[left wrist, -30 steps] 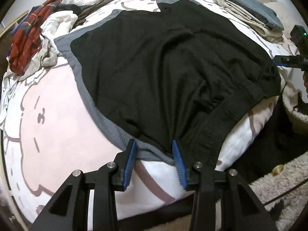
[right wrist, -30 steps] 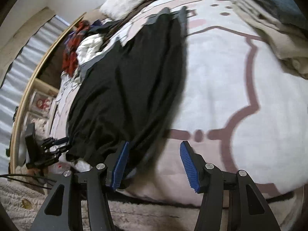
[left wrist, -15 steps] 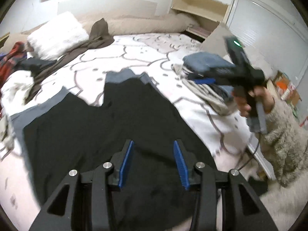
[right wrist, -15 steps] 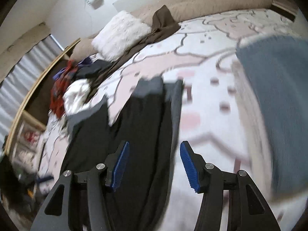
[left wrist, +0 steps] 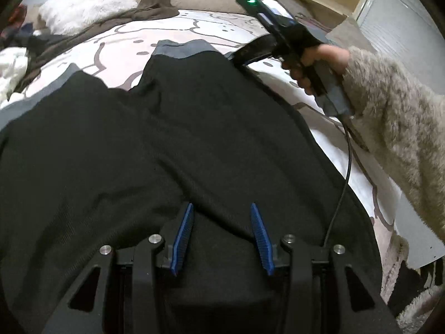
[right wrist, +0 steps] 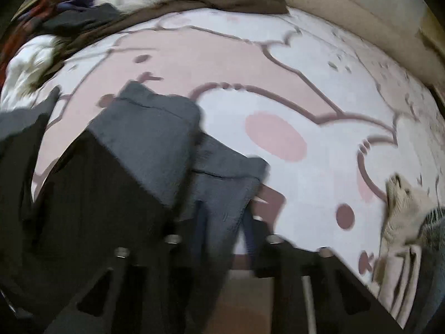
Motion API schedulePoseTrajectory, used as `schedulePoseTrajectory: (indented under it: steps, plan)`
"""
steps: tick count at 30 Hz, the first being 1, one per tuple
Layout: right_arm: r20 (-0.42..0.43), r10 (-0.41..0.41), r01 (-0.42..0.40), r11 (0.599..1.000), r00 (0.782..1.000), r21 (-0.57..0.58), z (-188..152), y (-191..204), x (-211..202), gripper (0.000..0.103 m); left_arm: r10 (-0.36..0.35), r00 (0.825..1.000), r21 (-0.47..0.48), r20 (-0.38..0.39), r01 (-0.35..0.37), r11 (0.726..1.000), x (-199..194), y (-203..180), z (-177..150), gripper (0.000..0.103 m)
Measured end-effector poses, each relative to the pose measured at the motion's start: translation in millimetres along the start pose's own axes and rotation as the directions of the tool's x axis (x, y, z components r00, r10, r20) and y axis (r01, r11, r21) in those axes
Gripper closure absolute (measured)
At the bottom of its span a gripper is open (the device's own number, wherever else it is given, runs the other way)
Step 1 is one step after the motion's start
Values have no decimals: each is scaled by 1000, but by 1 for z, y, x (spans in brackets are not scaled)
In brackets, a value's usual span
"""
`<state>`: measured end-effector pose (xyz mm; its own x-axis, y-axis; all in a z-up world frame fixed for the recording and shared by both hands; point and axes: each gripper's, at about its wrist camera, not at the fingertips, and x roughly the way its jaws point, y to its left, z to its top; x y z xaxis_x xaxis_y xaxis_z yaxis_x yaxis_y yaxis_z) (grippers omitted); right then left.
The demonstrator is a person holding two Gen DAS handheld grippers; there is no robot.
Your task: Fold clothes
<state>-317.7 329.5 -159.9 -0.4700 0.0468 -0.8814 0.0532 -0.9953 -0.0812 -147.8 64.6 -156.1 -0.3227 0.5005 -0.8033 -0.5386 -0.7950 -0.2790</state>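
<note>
A pair of black shorts (left wrist: pixel 167 144) with grey hem bands lies spread on the bed. My left gripper (left wrist: pixel 222 222) is open and hovers over the middle of the black cloth. My right gripper (right wrist: pixel 224 222) is blurred; its jaws stand apart on either side of the far grey hem (right wrist: pixel 219 183). In the left wrist view the right gripper (left wrist: pixel 239 55) reaches to the shorts' far right corner, held by a hand in a fuzzy sleeve (left wrist: pixel 395 105).
The pink and white bedspread (right wrist: pixel 306 97) stretches beyond the shorts. A white pillow (left wrist: pixel 86 0) and brown garment (left wrist: pixel 150 2) lie at the head. Mixed clothes (left wrist: pixel 14 55) are piled at the left. Folded clothes (right wrist: pixel 403 208) sit at the right.
Both grippers moved from the bed's near edge forward over the shorts. The right gripper went to the far grey hem. The left stayed open.
</note>
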Motion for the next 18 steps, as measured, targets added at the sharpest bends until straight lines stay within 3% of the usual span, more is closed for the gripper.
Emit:
schedulePoseTrajectory:
  steps: [2,6,10,14,16,18]
  plan:
    - [17,-1,1,1000,1000,-1,-4,-3,-1,100,-19,1000,-17,6,19,1000,1,4,-1,60]
    - [70,-37,25,985,997,168,-7,-58,-23,100,-27,999,-23,20,28,999,0,6,-4,60]
    - [-5,-24,24,946,1000,324,-15,-105,-13,100,-17,1000,-20,19,17,1000,-2,4,-4,60]
    - [-73,-224,236,922,972,308,-22,-113,-9,100,-8,1000,-31,10,8,1000,-2,5,-1,60]
    - [-46,-230,232,912,972,337,-21,-115,-20,100,-7,1000,-39,16,8,999,-6,4,3,60]
    - [24,-161,145,936,987,321,-16,-103,-35,100,-19,999,-40,29,20,999,-13,1,6,60]
